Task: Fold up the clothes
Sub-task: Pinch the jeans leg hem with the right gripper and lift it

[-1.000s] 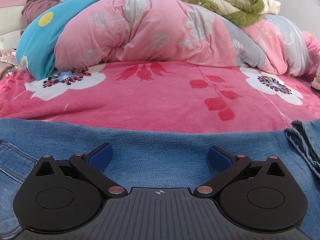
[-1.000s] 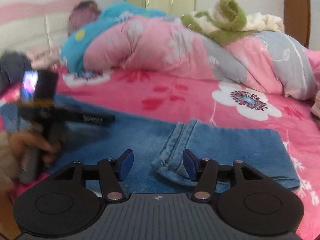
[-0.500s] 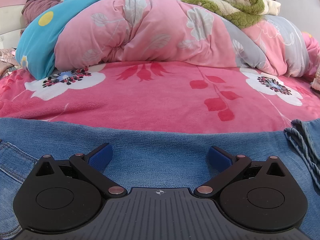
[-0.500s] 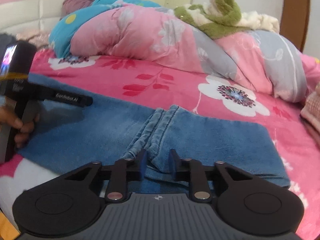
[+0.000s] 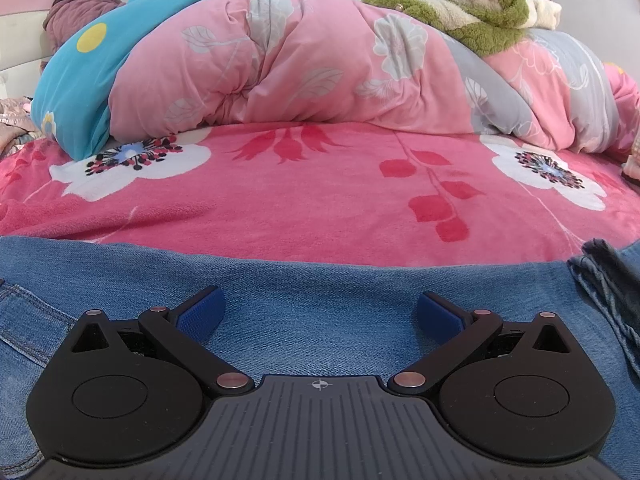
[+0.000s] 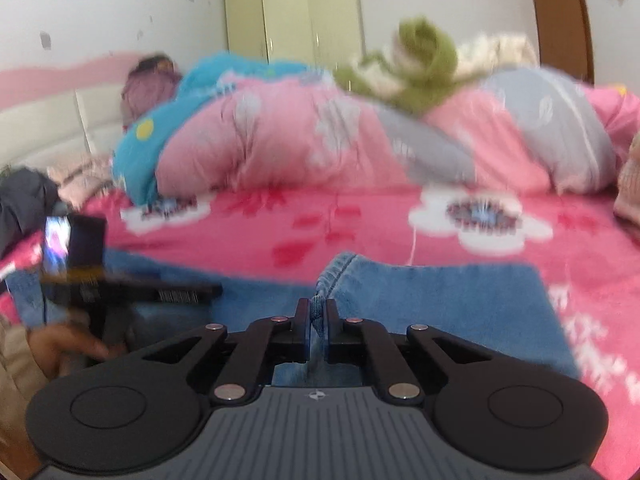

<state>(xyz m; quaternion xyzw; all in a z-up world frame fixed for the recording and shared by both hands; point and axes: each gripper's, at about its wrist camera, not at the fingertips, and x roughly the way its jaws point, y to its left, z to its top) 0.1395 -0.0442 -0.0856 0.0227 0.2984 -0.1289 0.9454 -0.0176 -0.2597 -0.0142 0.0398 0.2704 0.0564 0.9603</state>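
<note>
Blue jeans (image 5: 320,280) lie flat across the pink flowered bedspread (image 5: 320,192). My left gripper (image 5: 320,308) hovers low over the denim, open wide, with only flat cloth under its blue pads (image 5: 204,312). A bunched edge of the jeans (image 5: 600,276) shows at the right of that view. In the blurred right wrist view, my right gripper (image 6: 318,312) has its jaws closing on a raised seam fold of the jeans (image 6: 440,300), and the pads pinch the cloth. The left gripper (image 6: 120,292) and the hand (image 6: 60,352) holding it appear at the left.
A rolled pink and grey quilt (image 5: 300,60) with a blue cover lies along the far side of the bed, a green fleece garment (image 5: 460,4) on top. A mauve-clad figure (image 5: 80,8) rests by the headboard. A wardrobe (image 6: 292,20) and a door (image 6: 560,20) stand behind.
The right gripper went from open astride the jeans' seam fold to shut on it, and its view shifted. The left gripper kept still and open.
</note>
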